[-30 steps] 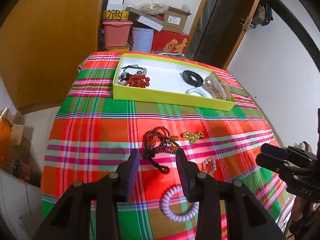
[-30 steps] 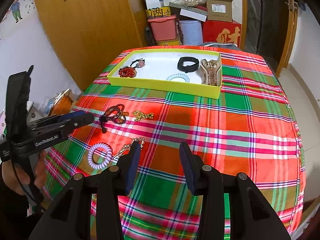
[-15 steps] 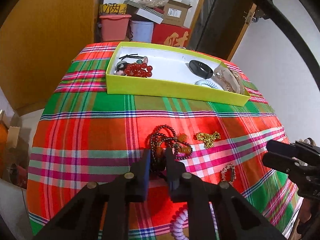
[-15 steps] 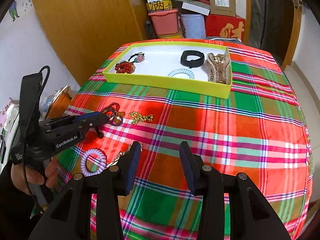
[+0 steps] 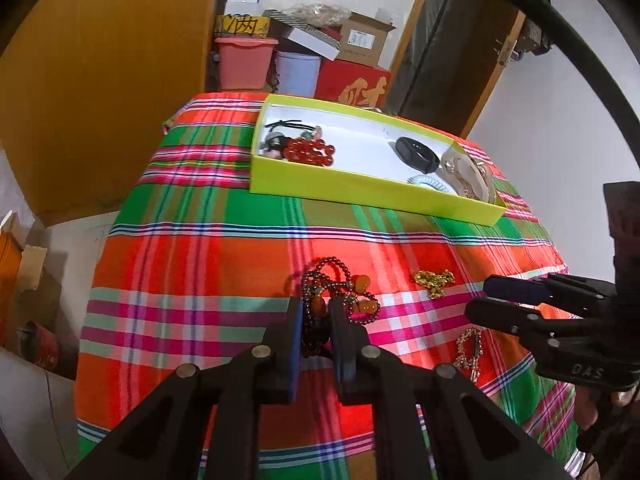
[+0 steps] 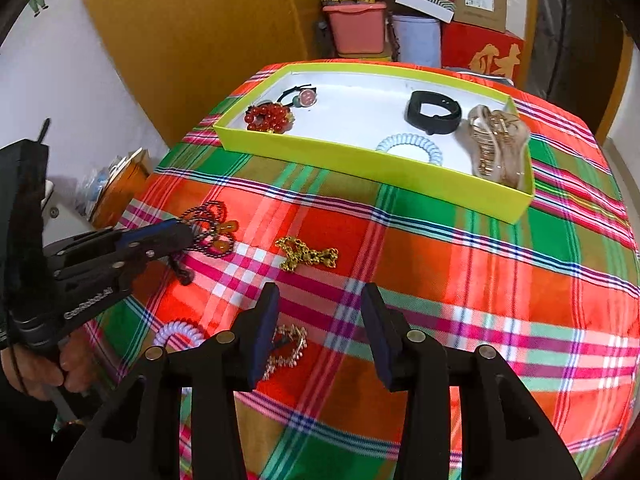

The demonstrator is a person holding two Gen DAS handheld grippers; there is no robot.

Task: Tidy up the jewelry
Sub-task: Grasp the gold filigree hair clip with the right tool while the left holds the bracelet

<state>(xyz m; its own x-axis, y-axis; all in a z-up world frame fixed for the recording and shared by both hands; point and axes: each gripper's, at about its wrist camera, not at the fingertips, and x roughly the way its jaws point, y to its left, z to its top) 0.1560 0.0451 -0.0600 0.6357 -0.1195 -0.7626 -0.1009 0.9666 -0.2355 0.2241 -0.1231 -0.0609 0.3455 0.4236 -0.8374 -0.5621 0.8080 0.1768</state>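
Observation:
My left gripper (image 5: 316, 324) is shut on the dark beaded necklace (image 5: 340, 292) with amber stones, which lies on the plaid cloth; it also shows in the right wrist view (image 6: 212, 232). My right gripper (image 6: 320, 320) is open and empty above the cloth, near a small gold bracelet (image 6: 286, 346). A gold chain (image 6: 306, 254) lies in front of it. The yellow-green tray (image 6: 360, 164) at the back holds a red bead bracelet (image 6: 268, 117), a black band (image 6: 434, 111), a pale blue coil tie (image 6: 410, 148) and a beige hair claw (image 6: 498, 142).
A lilac coil hair tie (image 6: 176, 332) lies at the near left of the table. Boxes and tubs (image 6: 400, 20) are stacked behind the table. A wooden cabinet (image 5: 100, 80) stands to the left, a dark door (image 5: 452, 48) to the right.
My left gripper moved forward to the beaded necklace and closed on it. My right gripper came forward and left toward the gold chain and stayed open.

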